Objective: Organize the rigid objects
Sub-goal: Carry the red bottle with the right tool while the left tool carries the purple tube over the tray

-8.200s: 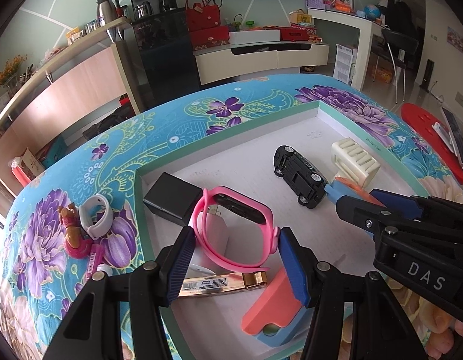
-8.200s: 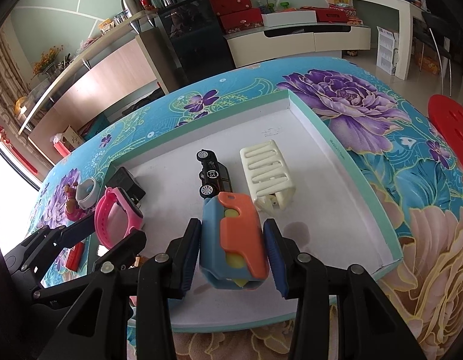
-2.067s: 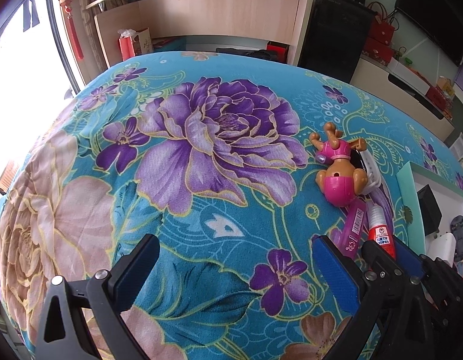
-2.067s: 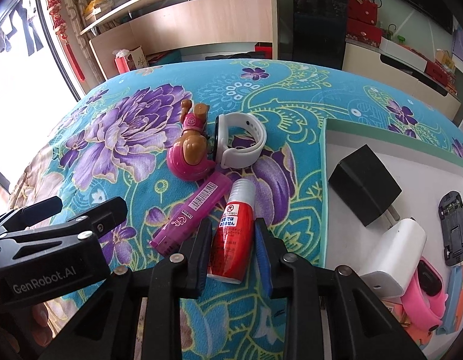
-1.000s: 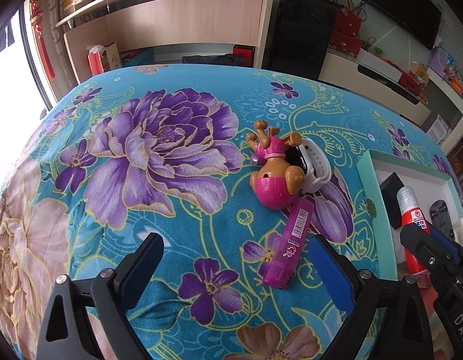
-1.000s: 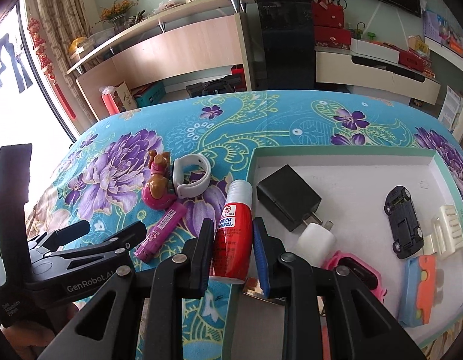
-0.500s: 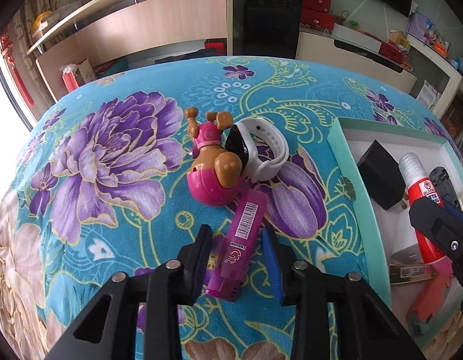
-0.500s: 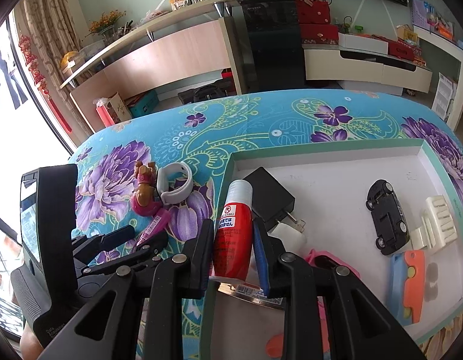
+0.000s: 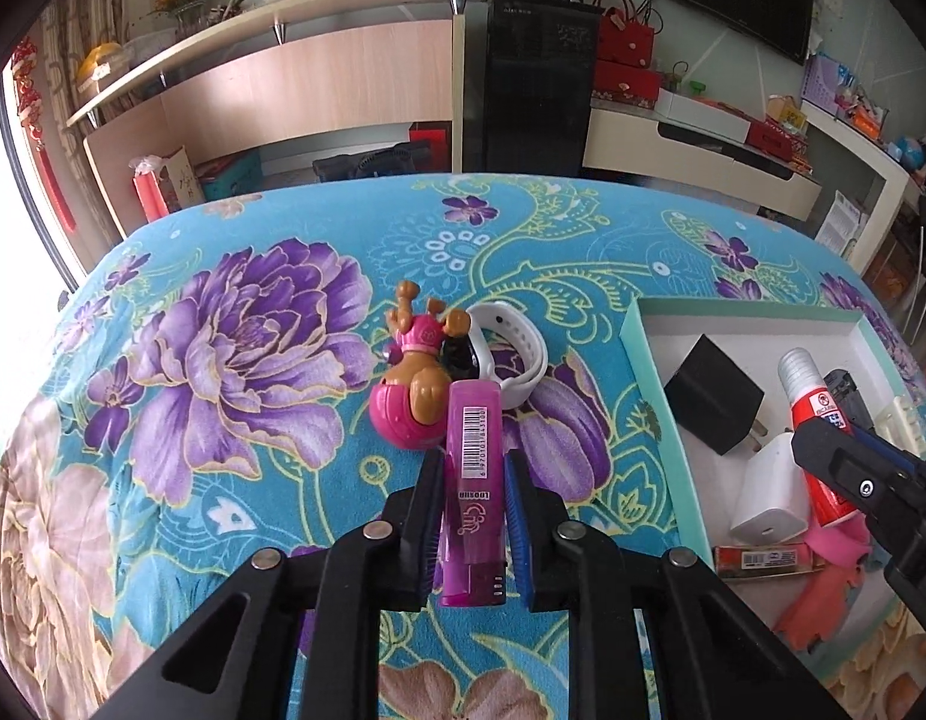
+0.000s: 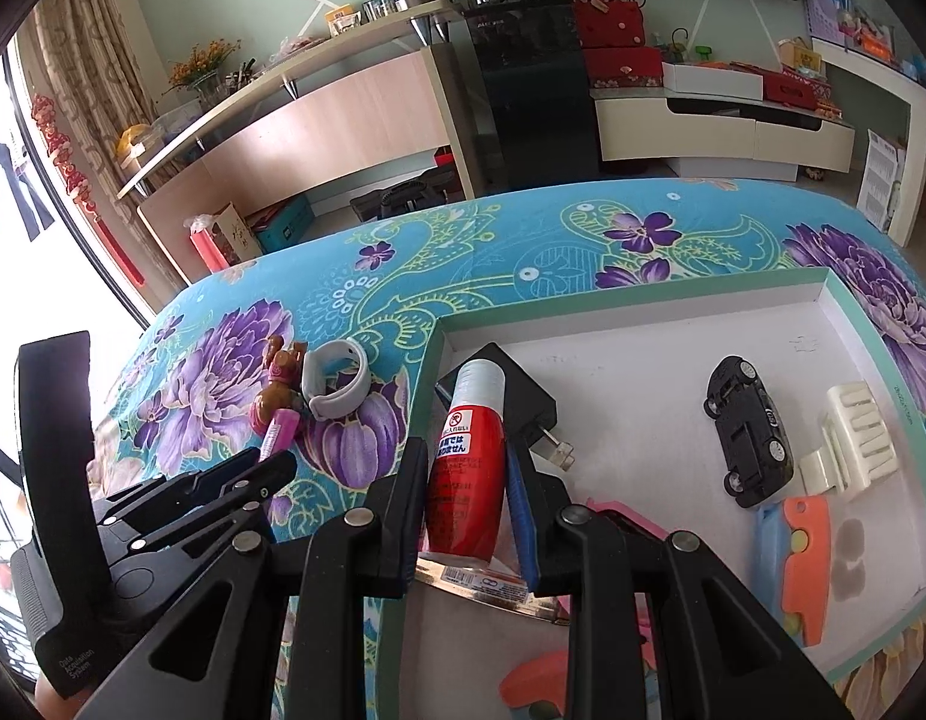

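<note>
Left hand-held gripper [image 9: 470,516] clamped on purple lighter [image 9: 472,480]; right hand-held gripper [image 10: 466,480] clamped on red glue bottle [image 10: 464,462]. Risk of knocking the puppy figure [image 9: 414,384] on lifting. Crowded tray [image 10: 643,324] below, so a possible tumble on release.

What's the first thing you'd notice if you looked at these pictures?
The big purple flowers on the turquoise cloth jump out first. Then each gripper's catch: the left gripper clamps a purple tube near a pink toy dog, and the right gripper holds a red bottle over the white tray.
</note>
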Action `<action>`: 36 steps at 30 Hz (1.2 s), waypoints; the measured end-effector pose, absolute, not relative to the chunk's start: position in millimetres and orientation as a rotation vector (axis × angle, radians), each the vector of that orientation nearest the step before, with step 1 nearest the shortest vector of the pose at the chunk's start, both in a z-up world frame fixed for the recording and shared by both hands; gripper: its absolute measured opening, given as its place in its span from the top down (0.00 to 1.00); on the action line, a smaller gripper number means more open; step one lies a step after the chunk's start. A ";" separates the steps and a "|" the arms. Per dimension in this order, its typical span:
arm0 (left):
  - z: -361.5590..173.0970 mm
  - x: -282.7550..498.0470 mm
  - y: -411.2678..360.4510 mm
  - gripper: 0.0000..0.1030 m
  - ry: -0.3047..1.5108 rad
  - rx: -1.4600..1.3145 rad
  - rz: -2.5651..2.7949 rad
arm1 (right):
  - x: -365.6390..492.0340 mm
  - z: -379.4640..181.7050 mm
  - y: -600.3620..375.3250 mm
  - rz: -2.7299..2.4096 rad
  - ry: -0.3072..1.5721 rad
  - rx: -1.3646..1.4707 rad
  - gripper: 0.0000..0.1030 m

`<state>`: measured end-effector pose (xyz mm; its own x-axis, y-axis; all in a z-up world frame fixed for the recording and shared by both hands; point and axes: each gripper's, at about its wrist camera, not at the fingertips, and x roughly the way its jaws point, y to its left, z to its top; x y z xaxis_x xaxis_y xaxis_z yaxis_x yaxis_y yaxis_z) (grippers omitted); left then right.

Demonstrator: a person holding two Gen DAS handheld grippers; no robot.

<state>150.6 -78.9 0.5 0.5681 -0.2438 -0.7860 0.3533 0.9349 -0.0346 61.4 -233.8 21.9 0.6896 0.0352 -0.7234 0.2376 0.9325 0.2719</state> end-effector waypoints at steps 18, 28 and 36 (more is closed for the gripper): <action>41.1 106.8 -149.0 0.80 0.745 0.215 -0.532 | 10.9 30.0 -313.8 -0.275 0.748 0.467 0.74; 29.7 80.2 -201.9 0.79 0.748 0.300 -0.644 | -10.2 33.2 -336.2 -0.320 0.741 0.487 0.74; 19.0 77.0 -210.8 0.79 0.773 0.325 -0.651 | -8.7 28.8 -335.1 -0.289 0.771 0.482 0.74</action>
<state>77.0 -210.8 19.0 0.5350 -0.4216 -0.7321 0.6499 0.7591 0.0378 -8.7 -335.1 28.8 0.6859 -0.0749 -0.7238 0.4191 0.8538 0.3088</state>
